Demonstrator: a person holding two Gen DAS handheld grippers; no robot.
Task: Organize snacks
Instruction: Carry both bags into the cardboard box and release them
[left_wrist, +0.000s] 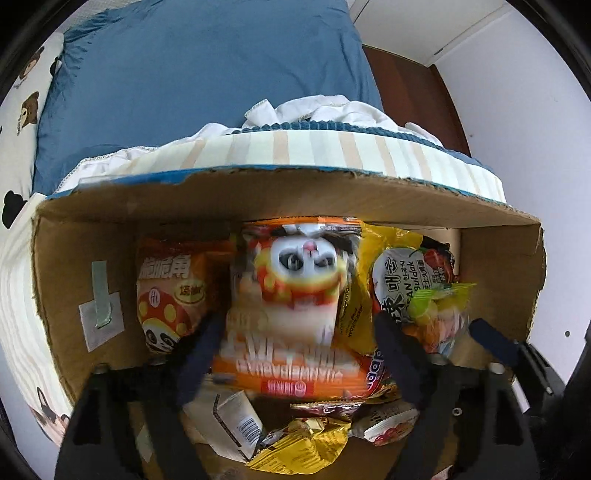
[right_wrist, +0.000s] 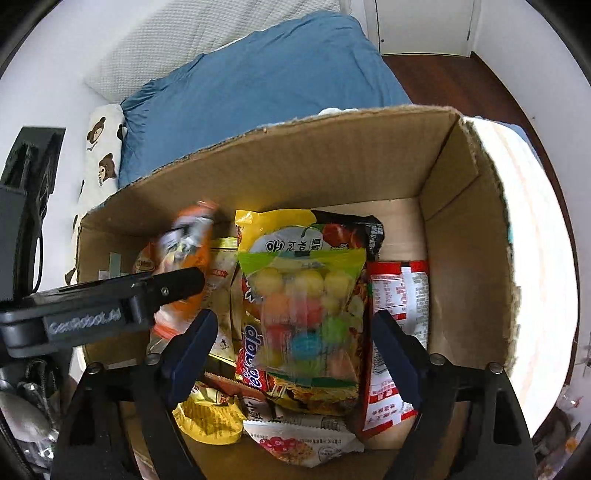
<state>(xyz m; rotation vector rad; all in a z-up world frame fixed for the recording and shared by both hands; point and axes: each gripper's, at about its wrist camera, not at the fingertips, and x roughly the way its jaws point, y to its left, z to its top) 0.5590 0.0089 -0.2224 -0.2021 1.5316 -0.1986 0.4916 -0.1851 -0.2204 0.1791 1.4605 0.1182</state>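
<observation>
A cardboard box (left_wrist: 110, 229) holds several snack packets. My left gripper (left_wrist: 295, 354) is inside it with its fingers either side of a blurred orange panda-print snack bag (left_wrist: 295, 295); whether they press on the bag does not show. It also shows in the right wrist view (right_wrist: 188, 254) beside the left gripper's black finger (right_wrist: 173, 286). My right gripper (right_wrist: 291, 350) is open over the box (right_wrist: 332, 162), and between its jaws lies a clear bag of coloured candy balls (right_wrist: 303, 302) on a black ramen packet (right_wrist: 347, 236).
A second orange panda bag (left_wrist: 166, 291) stands at the box's left wall. Yellow packets (right_wrist: 210, 417), a white-red packet (right_wrist: 303, 443) and a red packet (right_wrist: 399, 291) lie in the box. A striped round cushion (left_wrist: 332, 151) and blue bedding (left_wrist: 203, 74) lie behind it.
</observation>
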